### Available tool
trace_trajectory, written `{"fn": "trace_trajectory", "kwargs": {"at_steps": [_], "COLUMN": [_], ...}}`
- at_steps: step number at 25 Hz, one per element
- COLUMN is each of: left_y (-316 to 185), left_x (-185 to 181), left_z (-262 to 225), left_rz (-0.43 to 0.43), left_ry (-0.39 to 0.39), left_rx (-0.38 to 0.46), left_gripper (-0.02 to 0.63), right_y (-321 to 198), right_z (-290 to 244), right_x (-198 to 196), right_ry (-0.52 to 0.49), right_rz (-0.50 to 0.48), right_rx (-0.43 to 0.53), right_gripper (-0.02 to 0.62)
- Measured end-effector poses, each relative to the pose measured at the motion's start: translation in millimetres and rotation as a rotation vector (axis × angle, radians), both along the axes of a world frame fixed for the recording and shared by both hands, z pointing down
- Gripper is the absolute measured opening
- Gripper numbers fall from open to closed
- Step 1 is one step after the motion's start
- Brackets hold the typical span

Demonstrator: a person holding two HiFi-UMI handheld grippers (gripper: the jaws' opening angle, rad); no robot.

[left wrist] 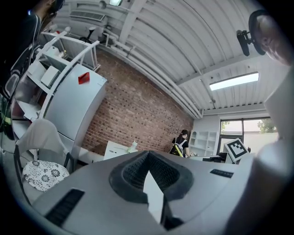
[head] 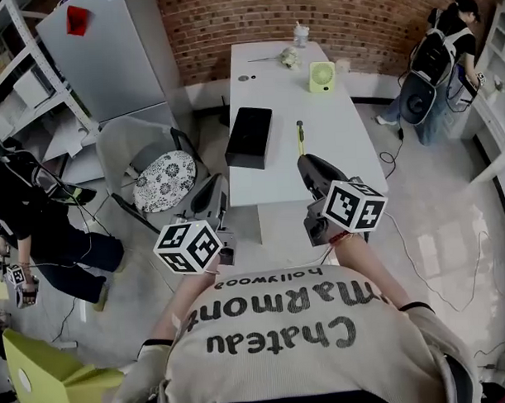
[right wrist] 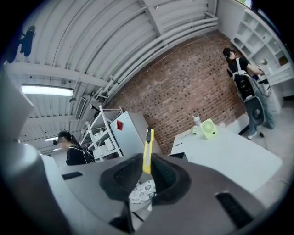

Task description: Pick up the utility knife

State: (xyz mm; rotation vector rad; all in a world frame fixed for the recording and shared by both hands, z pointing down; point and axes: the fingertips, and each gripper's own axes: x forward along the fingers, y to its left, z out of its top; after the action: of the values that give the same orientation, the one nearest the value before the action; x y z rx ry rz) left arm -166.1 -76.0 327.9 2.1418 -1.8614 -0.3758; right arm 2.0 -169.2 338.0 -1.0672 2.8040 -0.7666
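Observation:
The utility knife [head: 300,138] is slim and yellow with a dark tip. It sticks forward out of my right gripper [head: 308,166], lifted above the near end of the white table [head: 333,128]. In the right gripper view the knife [right wrist: 148,149] stands upright between the two dark pads, and the right gripper [right wrist: 148,169] is shut on its lower part. My left gripper [head: 213,199] hangs off the table's near left corner, level and pointing forward. In the left gripper view its jaws [left wrist: 149,178] stand together with nothing between them.
On the table lie a black box [head: 249,137], a green fan [head: 321,76] and small items at the far end. A chair with a patterned cushion [head: 163,180] stands to the left. One person [head: 442,58] stands at the far right, another [head: 30,221] at the left.

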Motion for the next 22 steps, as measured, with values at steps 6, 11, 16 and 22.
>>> {"fn": "trace_trajectory", "kwargs": {"at_steps": [6, 11, 16, 22], "left_y": [-2.6, 1.4, 7.3, 8.8], "left_x": [15.5, 24.5, 30.9, 37.0], "left_z": [2.6, 8.9, 14.7, 16.4], "left_rz": [-0.008, -0.004, 0.006, 0.012], "left_ry": [0.013, 0.011, 0.023, 0.019], "left_rx": [-0.002, -0.02, -0.035, -0.053], "left_gripper": [0.0, 0.0, 0.0, 0.0], "right_y": [-1.0, 1.7, 8.7, 12.3], "right_z": [8.8, 17.4, 25.1, 28.4], "right_x": [20.0, 31.6, 36.7, 44.0], "right_ry": [0.056, 0.064, 0.077, 0.077], "right_rz": [0.022, 0.035, 0.033, 0.035], "right_rx": [-0.009, -0.023, -0.034, -0.051], "right_gripper": [0.058, 0.058, 0.058, 0.058]}}
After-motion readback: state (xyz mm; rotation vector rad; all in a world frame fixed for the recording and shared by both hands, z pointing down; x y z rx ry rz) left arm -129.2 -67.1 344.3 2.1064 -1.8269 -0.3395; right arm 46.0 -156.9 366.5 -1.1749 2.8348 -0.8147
